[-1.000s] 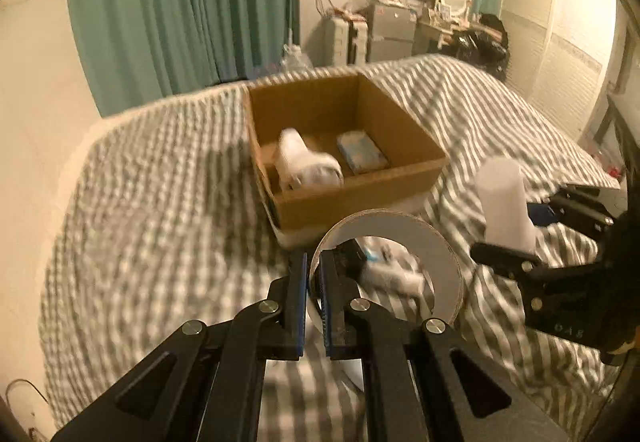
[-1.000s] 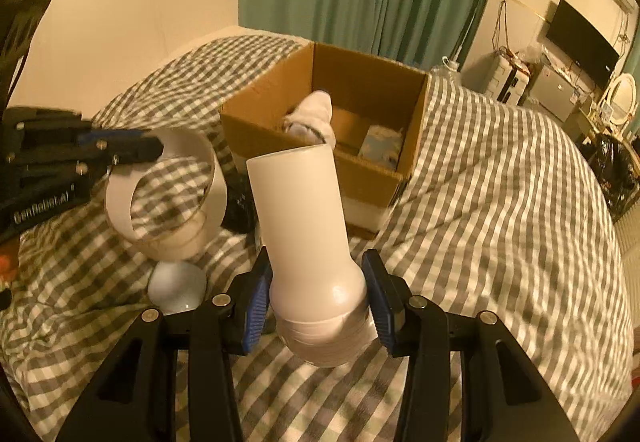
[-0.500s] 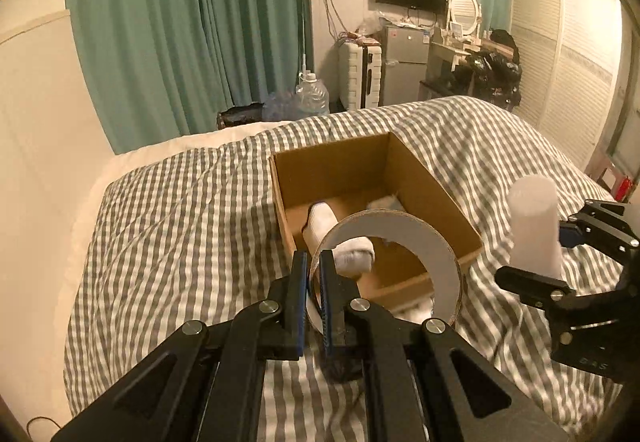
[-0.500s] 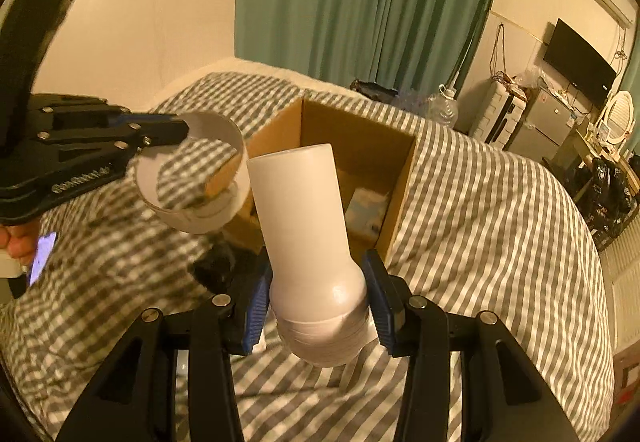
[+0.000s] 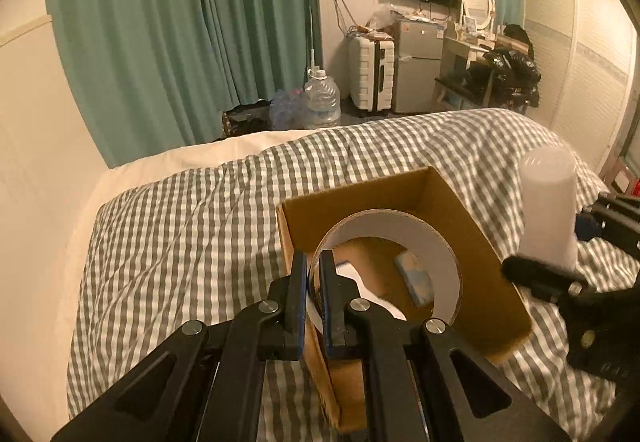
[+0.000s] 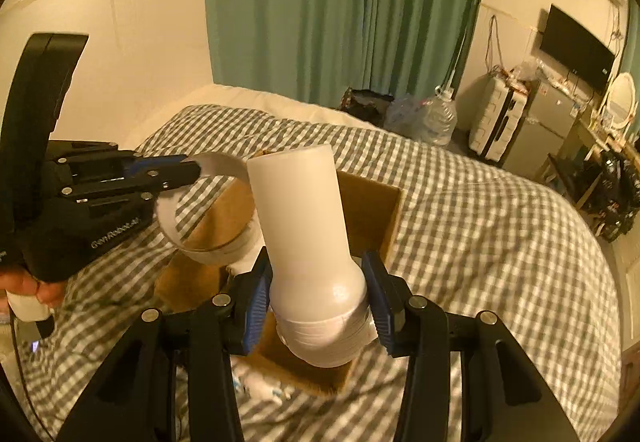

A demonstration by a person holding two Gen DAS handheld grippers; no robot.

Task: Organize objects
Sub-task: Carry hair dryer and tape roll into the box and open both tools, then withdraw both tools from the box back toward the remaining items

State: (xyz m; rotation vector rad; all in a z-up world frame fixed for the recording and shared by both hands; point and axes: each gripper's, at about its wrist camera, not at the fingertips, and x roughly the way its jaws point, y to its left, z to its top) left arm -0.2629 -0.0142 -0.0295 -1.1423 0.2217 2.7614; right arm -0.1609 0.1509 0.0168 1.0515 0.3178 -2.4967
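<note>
An open cardboard box sits on the checked bed; it also shows in the right wrist view. My left gripper is shut on the edge of a white tape ring and holds it over the box's near left corner; in the right wrist view the ring hangs over the box's left side. My right gripper is shut on a white bottle, held above the box's near side; the bottle shows at the right of the left wrist view. A blue-and-white packet lies inside the box.
The grey-checked bedspread covers the bed. Green curtains, a water jug, a suitcase and a small fridge stand beyond the bed. A small white object lies on the bed by the box.
Both grippers have risen and moved forward over the box, carrying the tape ring and the bottle. The box now sits lower and closer in both views.
</note>
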